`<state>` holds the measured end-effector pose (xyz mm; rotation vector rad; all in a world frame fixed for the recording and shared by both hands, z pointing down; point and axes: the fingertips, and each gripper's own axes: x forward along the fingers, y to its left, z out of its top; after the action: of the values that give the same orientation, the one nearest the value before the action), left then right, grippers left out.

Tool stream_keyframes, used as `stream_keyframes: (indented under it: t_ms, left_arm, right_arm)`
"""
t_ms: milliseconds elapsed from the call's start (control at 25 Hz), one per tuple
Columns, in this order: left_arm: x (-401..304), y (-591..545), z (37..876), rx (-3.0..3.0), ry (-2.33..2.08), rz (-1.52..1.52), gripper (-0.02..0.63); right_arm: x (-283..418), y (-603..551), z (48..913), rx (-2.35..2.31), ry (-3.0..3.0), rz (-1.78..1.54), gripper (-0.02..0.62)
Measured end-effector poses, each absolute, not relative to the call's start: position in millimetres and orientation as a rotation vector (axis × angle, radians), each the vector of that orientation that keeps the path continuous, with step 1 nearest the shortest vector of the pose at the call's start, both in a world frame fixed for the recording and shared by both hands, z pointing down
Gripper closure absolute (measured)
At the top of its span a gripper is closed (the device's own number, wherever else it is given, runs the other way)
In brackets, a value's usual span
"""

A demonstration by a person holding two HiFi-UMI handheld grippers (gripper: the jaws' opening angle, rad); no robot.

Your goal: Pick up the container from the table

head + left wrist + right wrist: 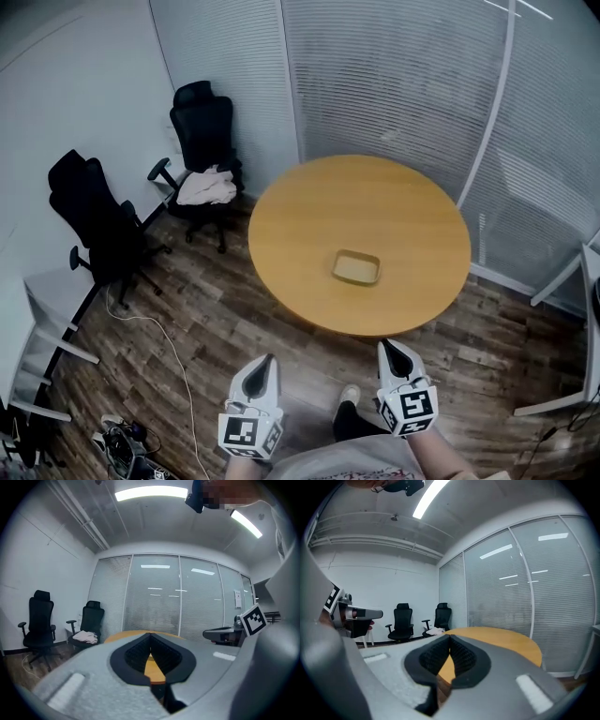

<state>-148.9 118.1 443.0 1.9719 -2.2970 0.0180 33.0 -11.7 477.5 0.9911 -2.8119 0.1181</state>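
A small shallow tan container lies on the round wooden table, toward its near edge. Both grippers hover over the floor short of the table, well apart from the container. My left gripper is at the lower left, its jaws together at the tips with nothing between them. My right gripper is just below the table's near rim, also shut and empty. In the left gripper view the closed tips point at the table; in the right gripper view the tips do the same. Neither gripper view shows the container.
Two black office chairs stand left of the table, one with a pale cloth on its seat. A white cable trails across the wood floor. White desks flank the room. Blinded glass walls stand behind the table.
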Motion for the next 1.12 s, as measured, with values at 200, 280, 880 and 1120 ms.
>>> stream_keyframes:
  t_ms: [200, 280, 880, 1120]
  left_arm:
    - [-171, 35, 431, 1.995, -2.299, 0.018, 0.6]
    - [-176, 1, 429, 2.009, -2.293, 0.02, 0.6]
    - [-211, -184, 426, 2.261, -2.082, 0.058, 0.6]
    - [-231, -249, 432, 2.39, -1.909, 0.085, 0.6]
  right_arm:
    - [12, -93, 467, 1.005, -2.813, 0.11, 0.592]
    - [9, -127, 466, 1.023, -2.806, 0.108, 0.592]
    - [-9, -268, 479, 1.264, -2.653, 0.181, 0.592]
    - [-22, -302, 484, 1.409, -2.56, 0.234, 0.592]
